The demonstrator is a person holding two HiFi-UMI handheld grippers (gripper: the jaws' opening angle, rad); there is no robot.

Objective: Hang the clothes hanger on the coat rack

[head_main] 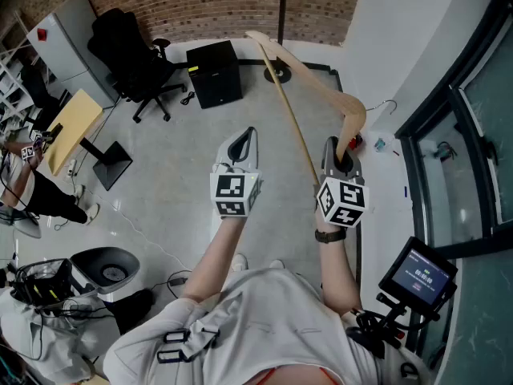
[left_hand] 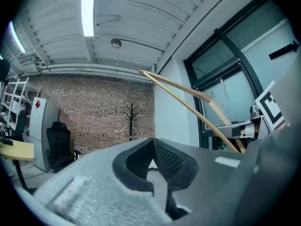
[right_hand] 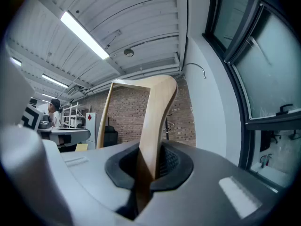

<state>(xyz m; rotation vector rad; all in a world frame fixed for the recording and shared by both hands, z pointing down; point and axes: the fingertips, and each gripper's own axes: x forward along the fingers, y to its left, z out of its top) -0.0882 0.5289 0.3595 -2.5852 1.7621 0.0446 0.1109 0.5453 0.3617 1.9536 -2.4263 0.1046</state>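
Head view, hanger (head_main: 353,109) in right claw (head_main: 337,146)

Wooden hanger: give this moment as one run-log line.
right gripper: shut on wooden hanger | left gripper: shut, empty | coat rack: ahead, by brick wall | hung: not yet

The coat rack (head_main: 281,14) runs off the head view's top edge, its pegs cut off; the wooden hanger (right_hand: 157,112) vanishes at its lower end between the right gripper (right_hand: 143,171) jaws.

A brick wall (head_main: 240,2), black office chair (head_main: 128,50) and dark-framed windows (head_main: 481,119) edge the grey floor (head_main: 168,155).
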